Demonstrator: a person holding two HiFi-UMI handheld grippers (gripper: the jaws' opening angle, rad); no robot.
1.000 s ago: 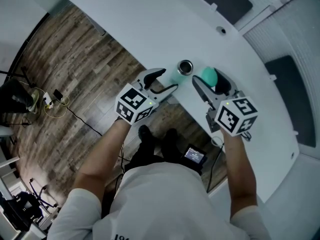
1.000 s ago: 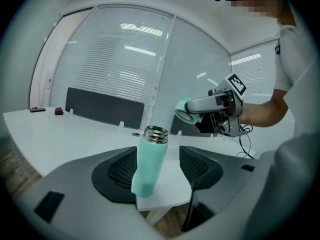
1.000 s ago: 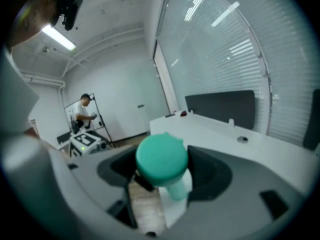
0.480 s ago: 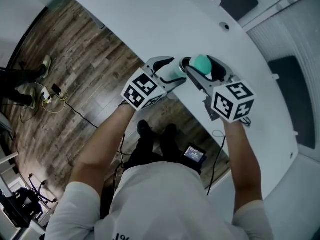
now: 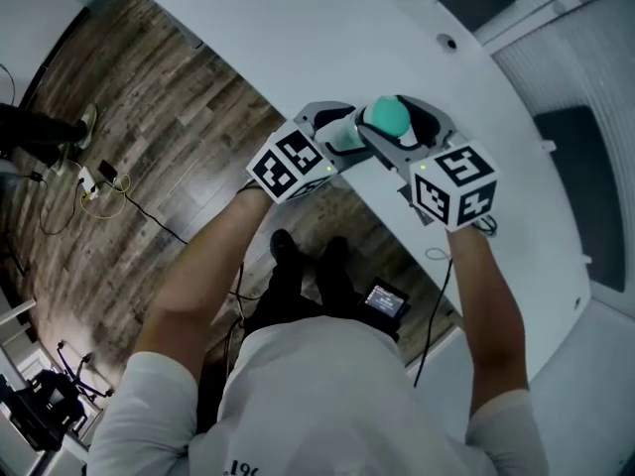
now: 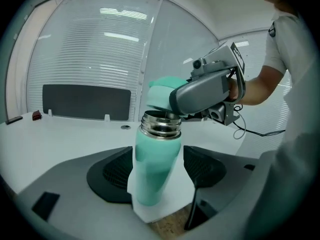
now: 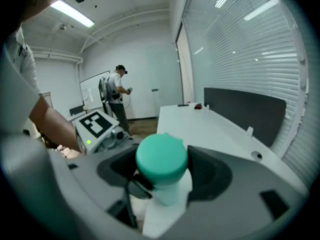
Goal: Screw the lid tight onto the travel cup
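A mint travel cup [image 6: 156, 166] with a bare steel mouth [image 6: 160, 125] stands on the near corner of the white table [image 5: 298, 38]. My left gripper [image 5: 347, 135] reaches around the cup's body. Its jaws have just been opening and stand open, with the cup between the pads and a narrow gap on each side. My right gripper [image 5: 395, 125] is shut on the round mint lid [image 5: 385, 117]. It holds the lid [image 6: 161, 95] slightly tilted right over the steel mouth; I cannot tell whether they touch. In the right gripper view the lid [image 7: 161, 156] hides the mouth, and only a pale strip of the cup [image 7: 169, 193] shows below it.
The cup stands close to the table's edge, with wood floor [image 5: 149, 117] below. A cable hole [image 5: 448, 43] lies farther back on the table and a small red thing [image 6: 36, 115] at the far left by a dark panel [image 6: 85, 101]. A person [image 7: 118, 96] stands across the room.
Both grippers have closed in on the cup. The left one now surrounds its body. The right one has carried the lid from the cup's right side to over its mouth.
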